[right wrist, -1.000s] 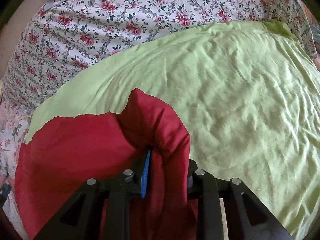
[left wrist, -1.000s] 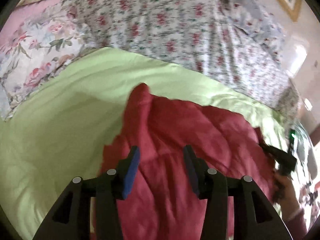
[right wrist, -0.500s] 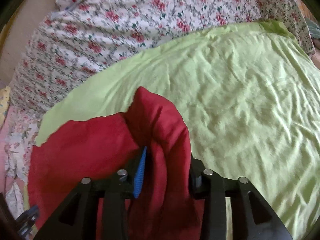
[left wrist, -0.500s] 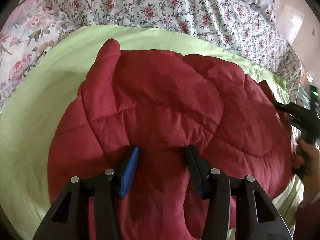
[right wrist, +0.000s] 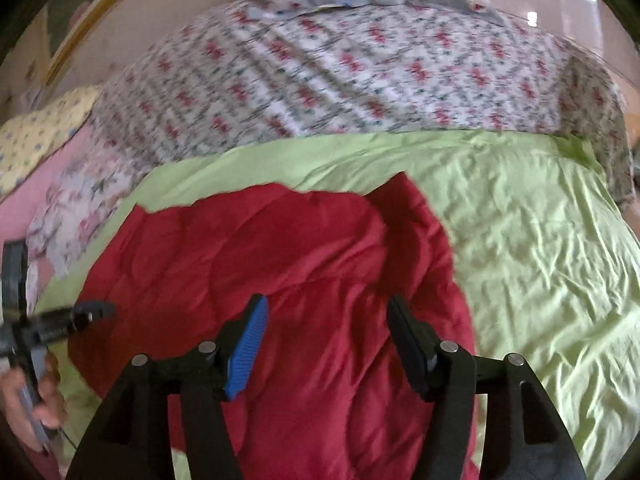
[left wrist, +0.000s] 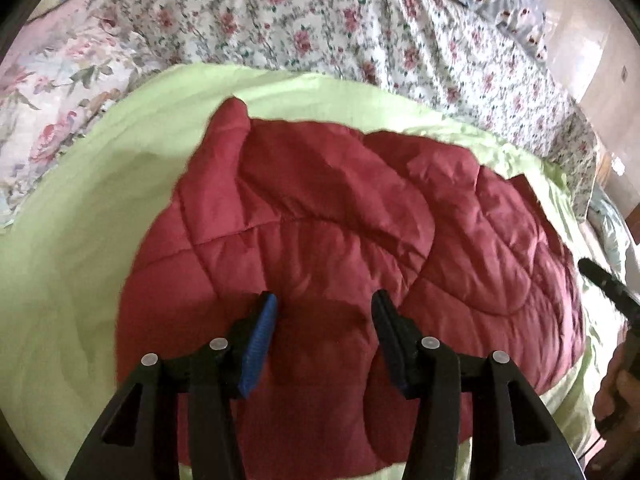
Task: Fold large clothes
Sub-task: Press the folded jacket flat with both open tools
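Note:
A red quilted jacket (left wrist: 320, 216) lies folded in a rounded heap on the light green sheet (left wrist: 80, 240). My left gripper (left wrist: 324, 312) is open and empty, its jaws just above the jacket's near edge. In the right wrist view the same jacket (right wrist: 280, 264) fills the middle. My right gripper (right wrist: 326, 316) is open and empty over the jacket's right part. The left gripper (right wrist: 94, 310) shows at the far left of the right wrist view, and the right gripper's black body (left wrist: 604, 280) shows at the right edge of the left wrist view.
The green sheet (right wrist: 540, 260) lies over a bed with a floral cover (left wrist: 360, 32) behind it. Floral and pink pillows (left wrist: 52, 92) lie at the left. A framed picture (right wrist: 80, 32) hangs on the wall at the back left.
My right gripper has let go of the red jacket fold and opened. The jacket has dropped flat onto the sheet. My left gripper stayed open and drew back a little.

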Tool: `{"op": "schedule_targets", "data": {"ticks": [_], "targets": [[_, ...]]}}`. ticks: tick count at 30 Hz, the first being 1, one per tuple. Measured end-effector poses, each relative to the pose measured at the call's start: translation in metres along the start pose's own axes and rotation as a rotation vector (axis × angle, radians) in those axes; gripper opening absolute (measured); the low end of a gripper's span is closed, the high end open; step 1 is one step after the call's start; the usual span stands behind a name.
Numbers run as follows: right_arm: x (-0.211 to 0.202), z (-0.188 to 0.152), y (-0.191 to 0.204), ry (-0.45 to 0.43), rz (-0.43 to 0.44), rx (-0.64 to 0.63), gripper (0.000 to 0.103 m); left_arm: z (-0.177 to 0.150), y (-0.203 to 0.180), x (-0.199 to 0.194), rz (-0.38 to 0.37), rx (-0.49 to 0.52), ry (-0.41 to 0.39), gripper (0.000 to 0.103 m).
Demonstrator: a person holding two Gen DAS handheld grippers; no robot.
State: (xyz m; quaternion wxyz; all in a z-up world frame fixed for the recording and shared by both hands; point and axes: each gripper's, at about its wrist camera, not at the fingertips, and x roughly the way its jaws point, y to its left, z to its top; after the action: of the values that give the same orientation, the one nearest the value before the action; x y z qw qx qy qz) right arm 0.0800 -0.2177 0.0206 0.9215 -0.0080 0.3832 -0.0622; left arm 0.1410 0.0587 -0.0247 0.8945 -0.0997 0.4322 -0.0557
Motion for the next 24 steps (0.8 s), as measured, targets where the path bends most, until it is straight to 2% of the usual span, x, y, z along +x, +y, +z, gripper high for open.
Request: {"op": "schedule_targets", "data": {"ticks": [3, 6, 9, 12, 20, 24], "targets": [[0.007, -0.008, 0.004, 0.026, -0.021, -0.022, 0.064, -0.007, 0.001, -0.018, -0.011, -0.018, -0.020, 0.054], [0.015, -0.019, 0.002, 0.061, -0.039, -0.007, 0.064, -0.014, 0.000, -0.028, -0.002, -0.015, -0.024, 0.071], [0.020, -0.029, -0.005, 0.087, -0.046, 0.024, 0.065, -0.023, -0.004, -0.036, 0.035, 0.005, -0.021, 0.071], [0.017, -0.039, -0.011, 0.088, -0.061, 0.044, 0.072, -0.030, -0.005, -0.039, 0.056, 0.014, 0.000, 0.071], [0.008, -0.060, -0.017, 0.112, -0.041, 0.078, 0.074, -0.039, 0.005, -0.032, 0.101, 0.017, 0.056, 0.076], [0.002, -0.069, -0.016, 0.113, -0.045, 0.078, 0.075, -0.042, 0.006, -0.026, 0.096, 0.027, 0.060, 0.080]]}}
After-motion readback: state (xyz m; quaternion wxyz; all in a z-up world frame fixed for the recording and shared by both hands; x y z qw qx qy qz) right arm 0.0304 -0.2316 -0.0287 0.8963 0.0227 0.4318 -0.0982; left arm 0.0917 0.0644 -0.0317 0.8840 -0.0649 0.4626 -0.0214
